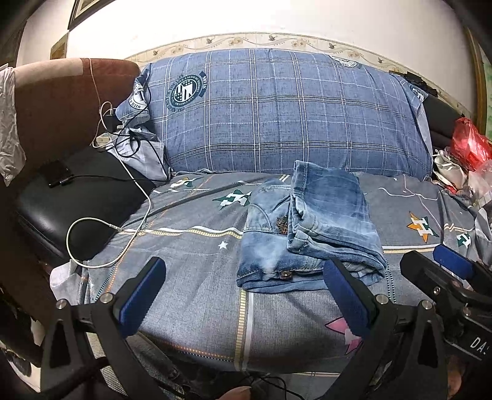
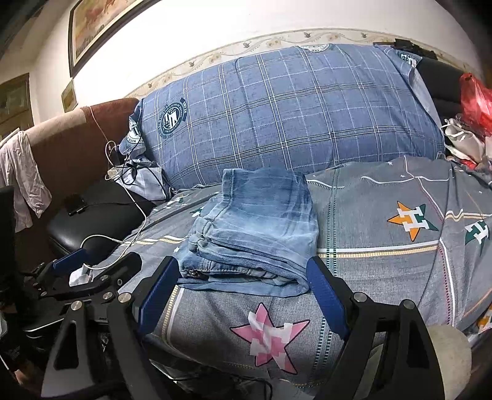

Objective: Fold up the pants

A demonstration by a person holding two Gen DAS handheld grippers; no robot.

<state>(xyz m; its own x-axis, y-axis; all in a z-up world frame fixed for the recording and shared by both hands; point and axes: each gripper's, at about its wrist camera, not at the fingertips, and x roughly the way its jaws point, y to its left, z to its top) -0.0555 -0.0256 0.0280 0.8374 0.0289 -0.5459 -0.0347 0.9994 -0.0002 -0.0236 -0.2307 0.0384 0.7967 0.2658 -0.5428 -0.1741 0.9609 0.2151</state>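
The jeans (image 1: 307,227) lie folded in a compact stack near the bed's (image 1: 190,246) front edge. Left tongs (image 1: 246,277) and right tongs (image 2: 246,277) hang open and empty, likely because folding is done.

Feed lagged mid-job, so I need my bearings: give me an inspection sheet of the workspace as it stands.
Surface: grey star-print bedsheet, mostly flat.
Job's things: folded jeans lying in a compact stack on the sheet.
Clutter: red plastic bag and crumpled white items at far right.
Grippers: left tongs open, empty; right tongs open, empty; both short of the jeans.
Cables: white charging cable looped at left; black cables near the plaid pillow.
Surroundings: brown sofa arm, framed picture.
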